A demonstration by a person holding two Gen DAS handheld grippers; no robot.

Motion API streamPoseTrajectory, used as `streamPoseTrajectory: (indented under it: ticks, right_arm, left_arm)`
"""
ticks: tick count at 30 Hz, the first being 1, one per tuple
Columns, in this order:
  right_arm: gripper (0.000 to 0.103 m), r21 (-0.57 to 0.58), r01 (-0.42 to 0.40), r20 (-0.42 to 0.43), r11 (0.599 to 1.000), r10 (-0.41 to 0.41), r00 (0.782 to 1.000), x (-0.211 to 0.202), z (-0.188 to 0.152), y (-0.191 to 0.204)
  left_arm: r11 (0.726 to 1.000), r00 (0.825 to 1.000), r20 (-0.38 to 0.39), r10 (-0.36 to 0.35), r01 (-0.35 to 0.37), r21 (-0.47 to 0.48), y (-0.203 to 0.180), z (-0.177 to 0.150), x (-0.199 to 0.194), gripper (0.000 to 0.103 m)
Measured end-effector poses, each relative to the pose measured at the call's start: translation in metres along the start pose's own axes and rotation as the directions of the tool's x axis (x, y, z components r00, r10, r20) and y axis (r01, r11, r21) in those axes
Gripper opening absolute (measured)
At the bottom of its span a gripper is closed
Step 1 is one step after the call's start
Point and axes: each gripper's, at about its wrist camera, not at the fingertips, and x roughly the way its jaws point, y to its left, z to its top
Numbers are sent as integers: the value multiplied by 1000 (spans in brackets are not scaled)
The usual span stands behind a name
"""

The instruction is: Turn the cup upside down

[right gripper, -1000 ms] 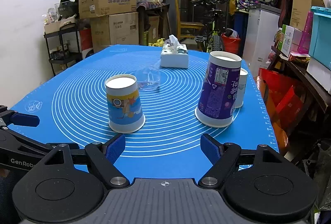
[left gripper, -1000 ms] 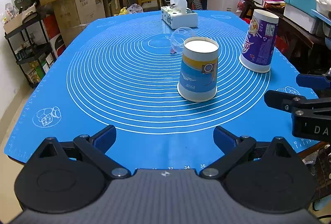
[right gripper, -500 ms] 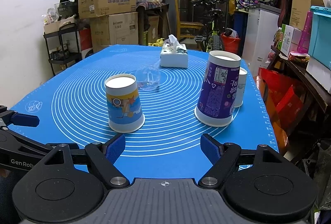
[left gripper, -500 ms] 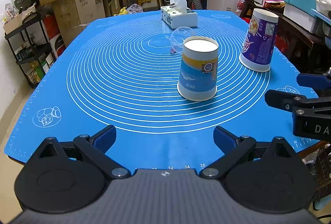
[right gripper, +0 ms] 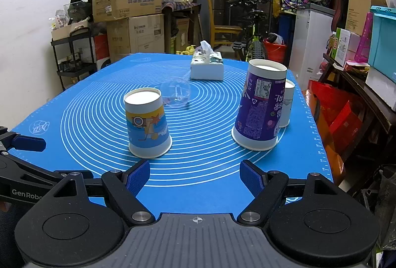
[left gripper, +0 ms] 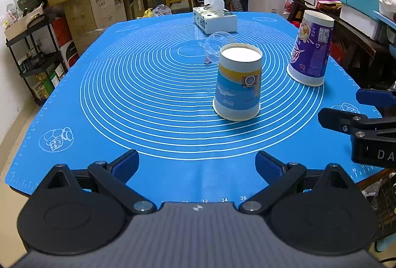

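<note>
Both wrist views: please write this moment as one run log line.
left tool: open, empty | right tool: open, empty | blue-yellow cup: upside down on mat | purple cup: upside down

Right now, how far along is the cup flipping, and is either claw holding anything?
Mostly done, it seems. The blue and yellow cup and the purple cup both stand mouth down on the blue mat. A small white cup behind the purple one also looks inverted. Nothing is in hand: the left claw and right claw are open and empty. The clear glass lying on its side may be left.
</note>
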Motion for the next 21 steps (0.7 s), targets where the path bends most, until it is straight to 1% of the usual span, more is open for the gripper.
streamPoseTrajectory:
  ticks: [21]
  right_arm:
    - [83, 7, 0, -7, 1000, 0, 1000, 2, -2, -2]
  left_arm:
    - [1000, 1000, -5, 1, -1, -2, 1, -1, 1, 99]
